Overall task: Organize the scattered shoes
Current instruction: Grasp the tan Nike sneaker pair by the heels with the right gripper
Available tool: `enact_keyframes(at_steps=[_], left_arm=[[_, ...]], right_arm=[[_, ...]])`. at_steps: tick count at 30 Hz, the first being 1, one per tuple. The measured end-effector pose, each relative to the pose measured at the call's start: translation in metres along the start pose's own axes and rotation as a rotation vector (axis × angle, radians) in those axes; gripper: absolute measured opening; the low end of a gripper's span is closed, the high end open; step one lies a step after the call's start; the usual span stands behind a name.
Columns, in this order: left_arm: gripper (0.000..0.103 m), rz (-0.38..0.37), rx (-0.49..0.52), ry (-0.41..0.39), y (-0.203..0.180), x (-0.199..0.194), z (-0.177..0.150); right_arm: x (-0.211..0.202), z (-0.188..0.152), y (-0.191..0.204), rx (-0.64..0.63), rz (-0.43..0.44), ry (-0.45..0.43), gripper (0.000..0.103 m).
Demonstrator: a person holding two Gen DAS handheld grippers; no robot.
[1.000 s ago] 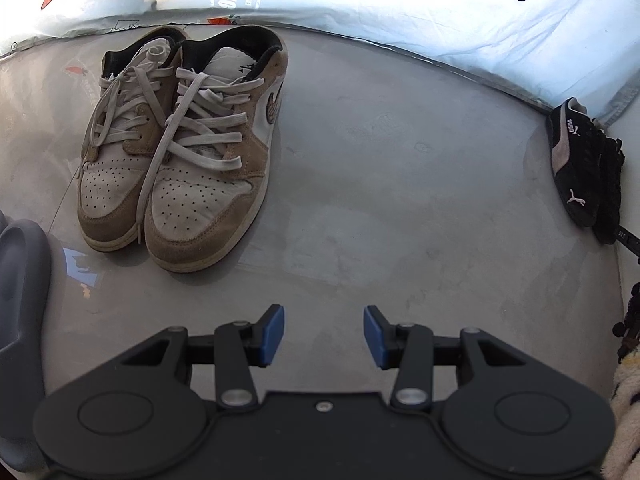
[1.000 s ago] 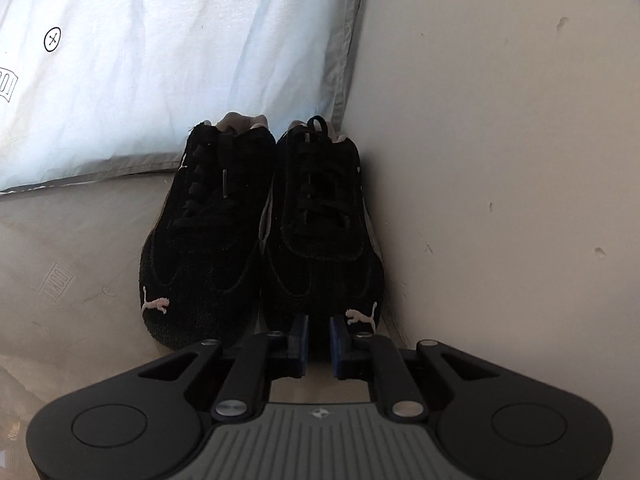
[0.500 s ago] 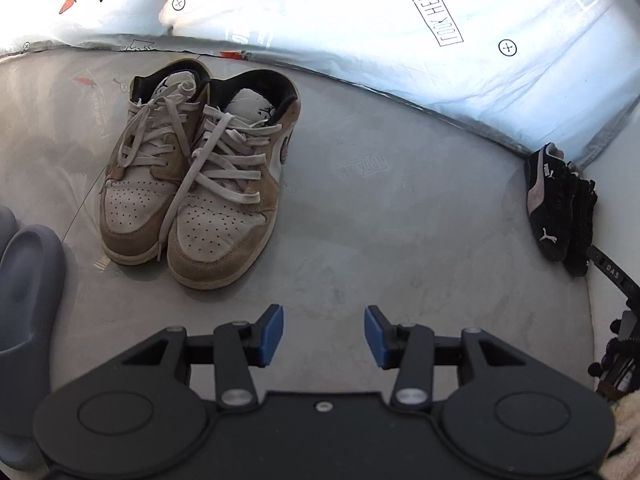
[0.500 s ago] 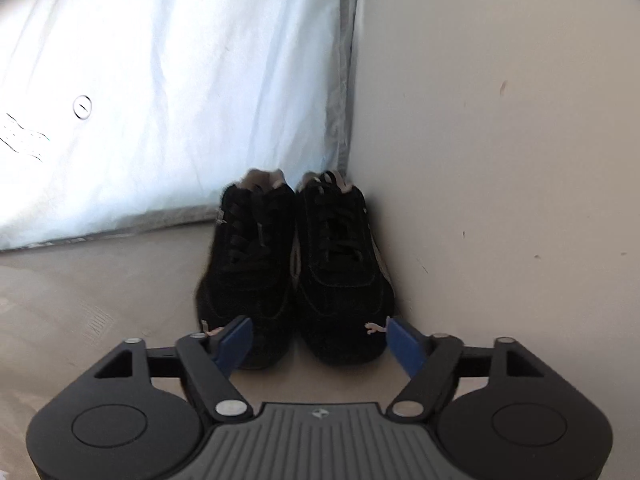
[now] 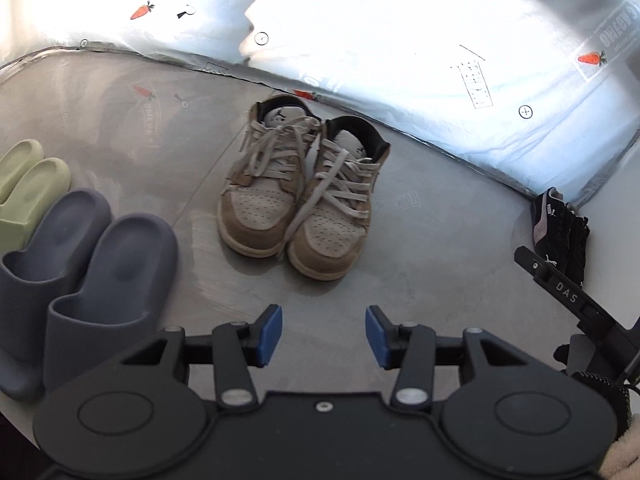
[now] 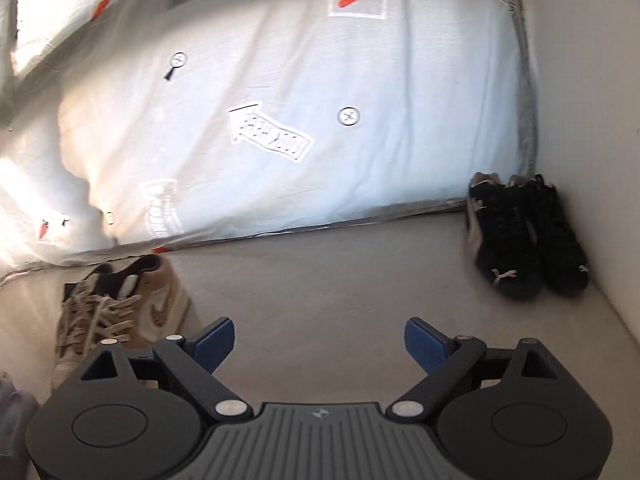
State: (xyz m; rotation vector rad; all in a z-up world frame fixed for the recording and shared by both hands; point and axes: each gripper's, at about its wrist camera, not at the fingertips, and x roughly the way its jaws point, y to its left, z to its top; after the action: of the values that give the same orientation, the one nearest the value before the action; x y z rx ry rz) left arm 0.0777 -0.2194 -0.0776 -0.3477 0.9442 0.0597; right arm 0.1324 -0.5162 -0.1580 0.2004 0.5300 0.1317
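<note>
Left gripper (image 5: 323, 334): jaws part open, nothing between them. Tan sneakers (image 5: 298, 196) paired, straight ahead of it, apart. Grey slides (image 5: 86, 276) near, to its left; green slides (image 5: 28, 184) beyond those.

Right gripper (image 6: 318, 344): jaws have just been opening, now wide, empty. Black sneakers (image 6: 524, 236) ahead-right, well apart, against wall (image 6: 592, 120).

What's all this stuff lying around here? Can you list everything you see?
tan sneakers: two, tan and cream, paired mid-floor
black sneakers: two, black with pink trim, paired in the corner by the wall
grey slides: two, blue-grey, side by side at left
green slides: two, pale green, behind the grey ones
bedsheet: one, white with carrot prints, hanging behind the shoes
left gripper: black, blue pads, open, empty
right gripper: black, blue pads, wide open, empty
</note>
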Motion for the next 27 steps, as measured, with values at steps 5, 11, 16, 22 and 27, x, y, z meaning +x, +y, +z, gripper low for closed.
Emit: enact_keyframes(at_steps=[5, 11, 16, 22, 27], left_arm=[[0.047, -0.011, -0.023, -0.012, 0.072, -0.014, 0.009], [0.047, 0.025, -0.011, -0.052, 0.157, -0.033, 0.027], [0.047, -0.009, -0.038, -0.050, 0.214, -0.033, 0.044], [0.047, -0.053, -0.028, -0.029, 0.240, -0.017, 0.068], [0.047, -0.098, -0.011, -0.003, 0.249, 0.000, 0.087]], right_arm=[[-0.011, -0.028, 0.084, -0.059, 0.073, 0.007, 0.093], [-0.009, -0.056, 0.160, -0.024, 0.057, 0.028, 0.093], [0.025, -0.035, 0.199, -0.020, 0.003, 0.006, 0.093], [0.094, 0.022, 0.229, -0.043, -0.021, 0.019, 0.093], [0.163, 0.064, 0.241, -0.083, -0.051, 0.099, 0.093]])
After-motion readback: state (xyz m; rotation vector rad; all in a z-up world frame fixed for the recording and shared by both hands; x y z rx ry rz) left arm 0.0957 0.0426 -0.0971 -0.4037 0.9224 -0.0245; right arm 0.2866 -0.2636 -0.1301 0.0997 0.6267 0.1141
